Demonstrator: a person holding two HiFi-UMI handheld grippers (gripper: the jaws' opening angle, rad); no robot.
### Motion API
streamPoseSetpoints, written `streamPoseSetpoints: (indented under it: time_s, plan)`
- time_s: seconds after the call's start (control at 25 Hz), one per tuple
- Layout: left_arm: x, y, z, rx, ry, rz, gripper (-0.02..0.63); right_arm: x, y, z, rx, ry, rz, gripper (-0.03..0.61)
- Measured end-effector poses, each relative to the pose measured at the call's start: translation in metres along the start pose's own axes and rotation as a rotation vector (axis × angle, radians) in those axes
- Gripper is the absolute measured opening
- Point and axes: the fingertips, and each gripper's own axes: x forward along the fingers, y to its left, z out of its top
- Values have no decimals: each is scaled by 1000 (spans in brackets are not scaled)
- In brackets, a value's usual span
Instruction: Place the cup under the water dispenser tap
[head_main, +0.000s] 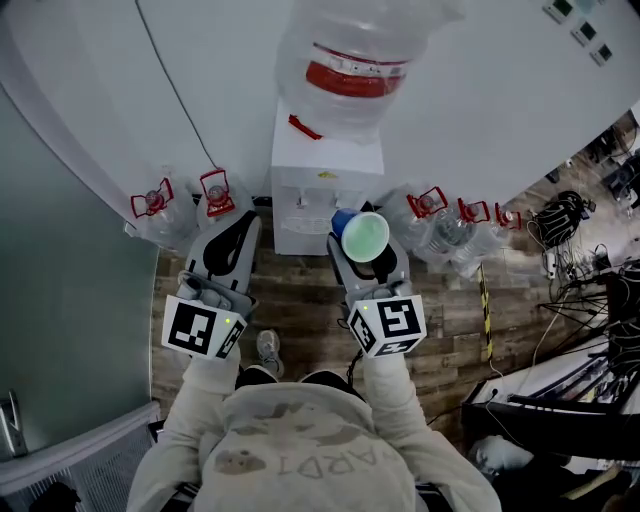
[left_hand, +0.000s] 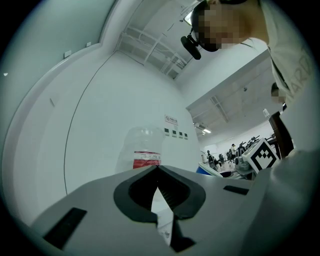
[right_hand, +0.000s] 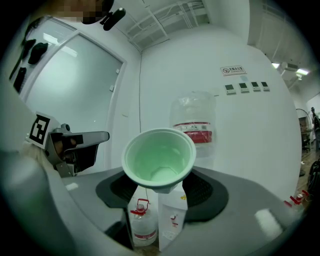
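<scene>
**Cup Held Short of Dispenser**

The right tool (head_main: 368, 258) stands wide, its jaws clamped on the green cup (head_main: 365, 237), mouth up. The water dispenser (head_main: 322, 195) lies straight ahead, near but apart, and the right hand is nearer. The left tool (head_main: 238, 235) is closed and empty. Only the right gripper view shows the dispenser front below the cup.

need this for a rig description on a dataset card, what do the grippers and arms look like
The left gripper and right gripper are grey wedge-shaped shells with black pads lining the jaws. Each carries a white cube with black square markers and a small green light. The person wears a pale cream sweatshirt, its sleeves reaching the cubes.
</scene>
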Motion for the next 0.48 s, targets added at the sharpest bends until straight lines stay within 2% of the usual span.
streamPoseSetpoints:
  time_s: [0.48]
  plan:
    - [41, 55, -37, -14, 46, -67, 6, 68, -4, -31, 21, 62, -50, 285]
